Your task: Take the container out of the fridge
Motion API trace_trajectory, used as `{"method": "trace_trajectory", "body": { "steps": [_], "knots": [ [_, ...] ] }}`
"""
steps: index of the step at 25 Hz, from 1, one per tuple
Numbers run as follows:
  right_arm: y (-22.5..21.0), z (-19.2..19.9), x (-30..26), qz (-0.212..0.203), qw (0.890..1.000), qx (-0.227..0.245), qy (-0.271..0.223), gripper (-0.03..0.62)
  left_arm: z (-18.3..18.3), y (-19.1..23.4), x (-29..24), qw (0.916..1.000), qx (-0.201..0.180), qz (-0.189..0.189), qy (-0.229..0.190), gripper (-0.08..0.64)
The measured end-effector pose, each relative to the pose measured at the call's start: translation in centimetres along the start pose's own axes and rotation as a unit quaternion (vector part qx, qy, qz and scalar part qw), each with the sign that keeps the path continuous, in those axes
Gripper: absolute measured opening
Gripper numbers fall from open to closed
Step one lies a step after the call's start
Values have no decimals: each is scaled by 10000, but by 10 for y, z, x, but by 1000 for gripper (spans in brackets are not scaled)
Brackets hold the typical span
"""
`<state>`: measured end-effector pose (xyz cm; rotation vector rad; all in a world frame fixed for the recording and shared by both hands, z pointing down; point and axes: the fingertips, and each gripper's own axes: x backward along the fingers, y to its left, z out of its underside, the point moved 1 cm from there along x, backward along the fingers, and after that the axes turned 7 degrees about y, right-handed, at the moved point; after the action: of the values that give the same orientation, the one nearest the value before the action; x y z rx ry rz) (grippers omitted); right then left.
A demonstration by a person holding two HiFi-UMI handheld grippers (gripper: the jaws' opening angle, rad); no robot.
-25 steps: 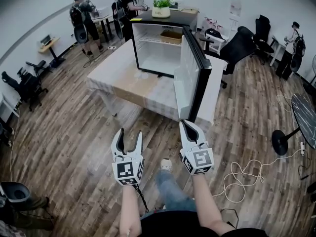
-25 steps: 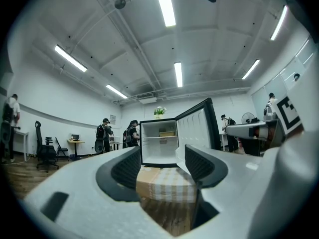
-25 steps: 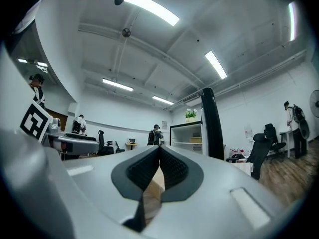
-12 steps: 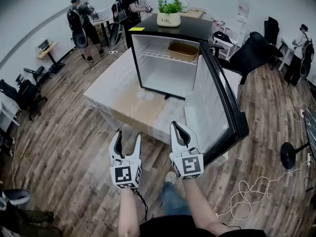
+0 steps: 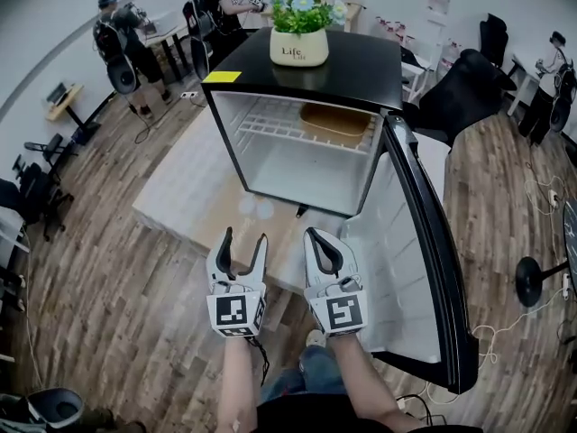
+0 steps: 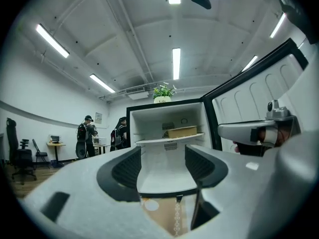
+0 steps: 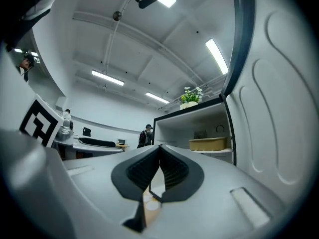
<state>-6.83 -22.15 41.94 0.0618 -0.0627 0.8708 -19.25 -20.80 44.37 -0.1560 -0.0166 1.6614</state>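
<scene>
Even, bright illumination from ceiling strip lights (image 6: 175, 62); heavy fisheye distortion, dark vignetted corners, nearest foreground slightly soft.

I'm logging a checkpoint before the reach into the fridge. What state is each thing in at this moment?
fridge door: swung wide open
container: sitting on the wire shelf inside, not held
flower pot: upright on top of the fridge
left gripper: fingers apart, empty
right gripper: fingers together, empty
</scene>
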Motion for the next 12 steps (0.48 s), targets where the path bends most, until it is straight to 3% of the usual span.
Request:
{"method": "trace_trajectory", "body": {
  "steps": [12],
  "knots": [
    [-48,2,-40,324,9994,90,100,-6,-37,-30,-111,9939,-521,972,-47,259]
  ]
}}
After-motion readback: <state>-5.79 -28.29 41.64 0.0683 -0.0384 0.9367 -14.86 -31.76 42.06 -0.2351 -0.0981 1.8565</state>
